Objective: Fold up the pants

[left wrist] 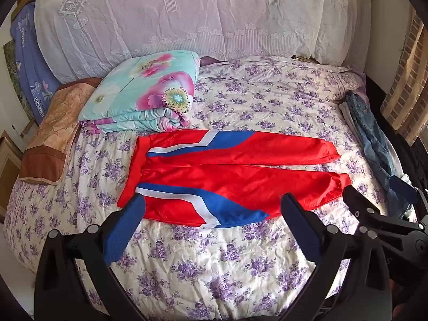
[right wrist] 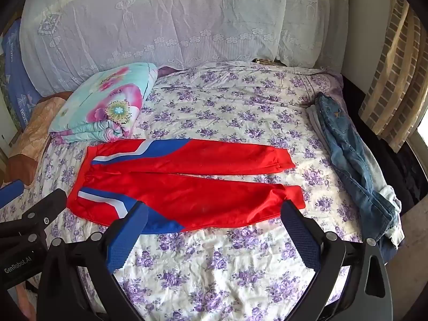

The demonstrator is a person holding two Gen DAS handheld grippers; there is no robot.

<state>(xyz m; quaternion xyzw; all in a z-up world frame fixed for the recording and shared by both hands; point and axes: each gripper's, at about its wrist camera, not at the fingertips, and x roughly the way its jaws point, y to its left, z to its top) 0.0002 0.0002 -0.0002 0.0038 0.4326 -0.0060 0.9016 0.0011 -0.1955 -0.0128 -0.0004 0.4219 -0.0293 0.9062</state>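
Red pants [left wrist: 240, 179] with blue and white side stripes lie flat on the bed, waistband to the left, both legs stretched to the right. They also show in the right wrist view [right wrist: 187, 184]. My left gripper [left wrist: 214, 200] is open and empty, hovering just in front of the near leg. My right gripper [right wrist: 214, 208] is open and empty, also just in front of the near leg, further right along it. The right gripper's fingers [left wrist: 358, 200] show at the right edge of the left wrist view.
The bed [left wrist: 214, 267] has a white sheet with purple flowers. A folded turquoise floral quilt [left wrist: 149, 93] lies behind the waistband. Blue jeans [right wrist: 355, 160] lie along the right edge. A brown pillow [left wrist: 53, 128] is at the left. A lace curtain [left wrist: 187, 13] hangs behind.
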